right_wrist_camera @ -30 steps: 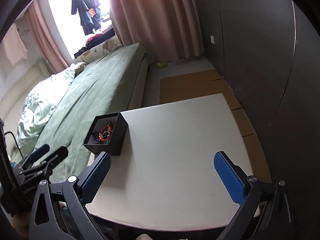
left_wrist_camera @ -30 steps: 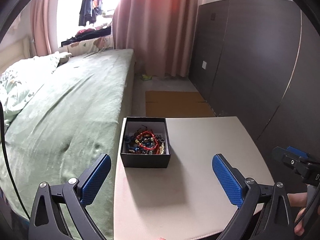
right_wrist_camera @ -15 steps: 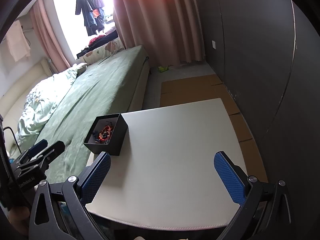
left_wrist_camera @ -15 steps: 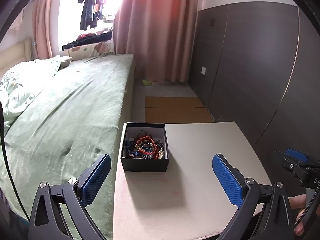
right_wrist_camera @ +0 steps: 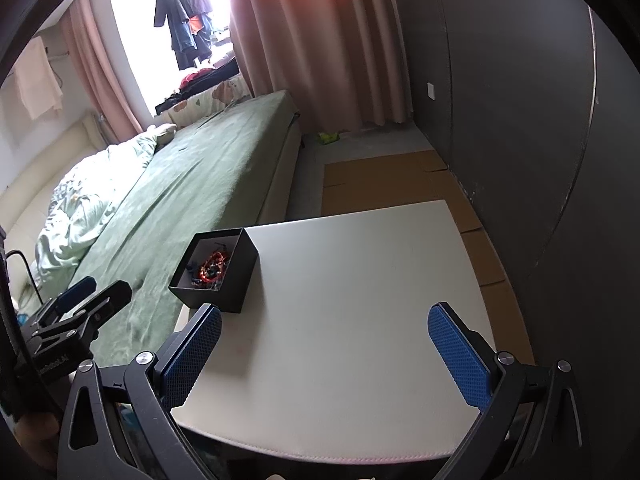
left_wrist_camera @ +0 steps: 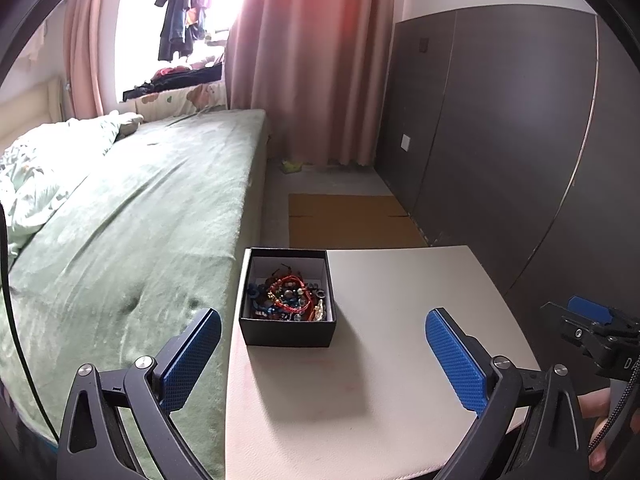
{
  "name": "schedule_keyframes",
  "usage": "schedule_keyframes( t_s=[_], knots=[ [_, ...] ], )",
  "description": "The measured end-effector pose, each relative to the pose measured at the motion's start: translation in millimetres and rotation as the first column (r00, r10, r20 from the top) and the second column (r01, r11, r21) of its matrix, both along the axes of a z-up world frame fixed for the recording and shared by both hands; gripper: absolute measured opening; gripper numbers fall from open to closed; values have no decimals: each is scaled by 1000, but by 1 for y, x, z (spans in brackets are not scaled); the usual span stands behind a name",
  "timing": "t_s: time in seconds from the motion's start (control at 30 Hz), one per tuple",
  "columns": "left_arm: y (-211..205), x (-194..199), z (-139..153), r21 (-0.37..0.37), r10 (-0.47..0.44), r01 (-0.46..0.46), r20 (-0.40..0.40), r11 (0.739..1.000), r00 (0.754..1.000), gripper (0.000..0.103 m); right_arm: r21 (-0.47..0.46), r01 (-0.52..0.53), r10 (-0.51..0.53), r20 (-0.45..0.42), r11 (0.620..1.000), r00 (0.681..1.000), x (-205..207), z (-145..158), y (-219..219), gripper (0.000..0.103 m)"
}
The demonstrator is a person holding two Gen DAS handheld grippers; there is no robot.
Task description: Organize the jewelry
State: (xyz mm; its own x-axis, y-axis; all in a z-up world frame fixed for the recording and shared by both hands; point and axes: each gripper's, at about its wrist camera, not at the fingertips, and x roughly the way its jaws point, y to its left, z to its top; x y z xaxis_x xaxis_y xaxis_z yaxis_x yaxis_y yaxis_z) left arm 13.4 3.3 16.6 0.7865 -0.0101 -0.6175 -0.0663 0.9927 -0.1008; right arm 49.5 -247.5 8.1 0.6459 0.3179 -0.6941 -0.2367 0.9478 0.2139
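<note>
A small black box (left_wrist_camera: 288,334) stands at the left edge of a white table (left_wrist_camera: 380,380). It holds a tangle of jewelry (left_wrist_camera: 290,298): red cord bracelets, blue beads and gold pieces. My left gripper (left_wrist_camera: 322,360) is open and empty, held back from the box near the table's front. My right gripper (right_wrist_camera: 324,358) is open and empty over the table's front, with the box (right_wrist_camera: 236,284) and the jewelry (right_wrist_camera: 210,266) ahead to its left. The right gripper shows at the right edge of the left wrist view (left_wrist_camera: 592,328). The left gripper shows at the left edge of the right wrist view (right_wrist_camera: 76,308).
A bed with a green cover (left_wrist_camera: 132,220) runs along the table's left side. A dark wardrobe wall (left_wrist_camera: 520,140) stands to the right. Flattened cardboard (left_wrist_camera: 348,220) lies on the floor beyond the table. Pink curtains (left_wrist_camera: 312,60) hang at the far end.
Both grippers have drawn back and tilted up a little, so more of the room shows. The box and the jewelry have not moved. Both stay open.
</note>
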Motion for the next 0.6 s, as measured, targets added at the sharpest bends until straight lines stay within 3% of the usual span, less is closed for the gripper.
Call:
schedule_keyframes(
  t_s=[0.6],
  knots=[
    [-3,-1,1,-1,-8,8,4,1000,1000,102,-8,7,-7,-2,1000,1000,3,2,-4,103]
  ],
)
